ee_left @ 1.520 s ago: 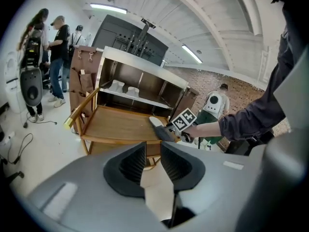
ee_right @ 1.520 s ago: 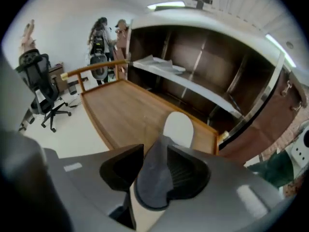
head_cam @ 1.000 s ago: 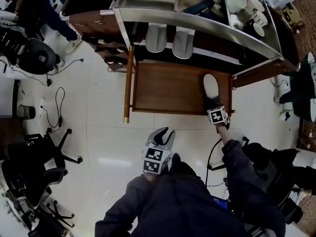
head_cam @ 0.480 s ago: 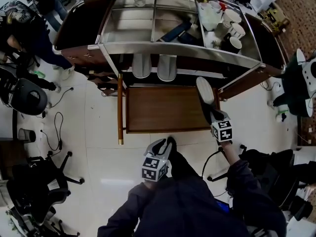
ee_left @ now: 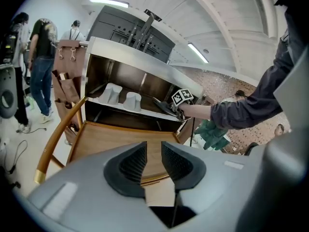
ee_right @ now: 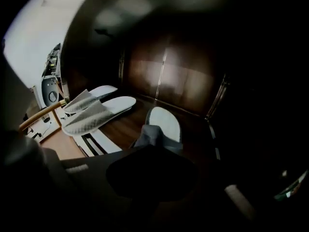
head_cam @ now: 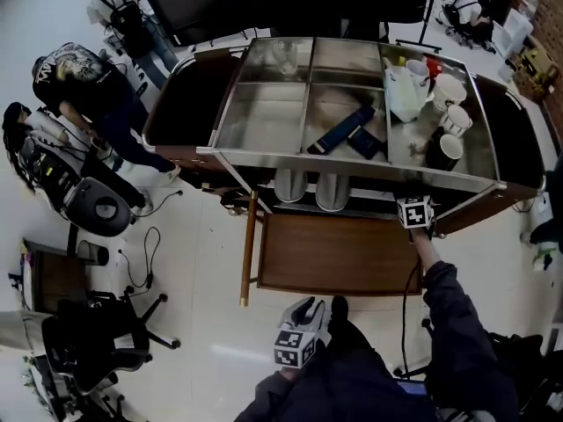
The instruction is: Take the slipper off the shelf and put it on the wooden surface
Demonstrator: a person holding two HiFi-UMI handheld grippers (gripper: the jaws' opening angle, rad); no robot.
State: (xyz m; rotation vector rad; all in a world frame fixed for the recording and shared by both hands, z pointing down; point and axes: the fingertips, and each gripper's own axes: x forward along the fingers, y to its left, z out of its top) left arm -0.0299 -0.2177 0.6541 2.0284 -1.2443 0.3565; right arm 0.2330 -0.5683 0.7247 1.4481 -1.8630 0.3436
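A white slipper [ee_right: 163, 122] with a grey strap sits between the jaws of my right gripper [ee_right: 154, 146], which are opening slightly while the strap still lies between them. It is inside the dark shelf under the steel top, to the right of two more white slippers [ee_right: 99, 111]. In the head view only the right gripper's marker cube [head_cam: 415, 211] shows at the shelf's edge, right of the pair of slippers [head_cam: 310, 187]. The wooden surface [head_cam: 334, 255] lies bare below the shelf. My left gripper [head_cam: 306, 309] hangs near me, its jaws slightly apart and holding nothing [ee_left: 153, 161].
The steel top [head_cam: 264, 121] carries cups [head_cam: 449, 90], a white jug [head_cam: 405, 90] and blue items [head_cam: 339, 130]. People [head_cam: 88, 86] stand at the left. Office chairs [head_cam: 88, 359] and cables [head_cam: 145, 262] are on the tiled floor at the left.
My right gripper has carried the slipper from over the wooden surface up and into the shelf. The head view has swung forward. The left gripper has hardly moved.
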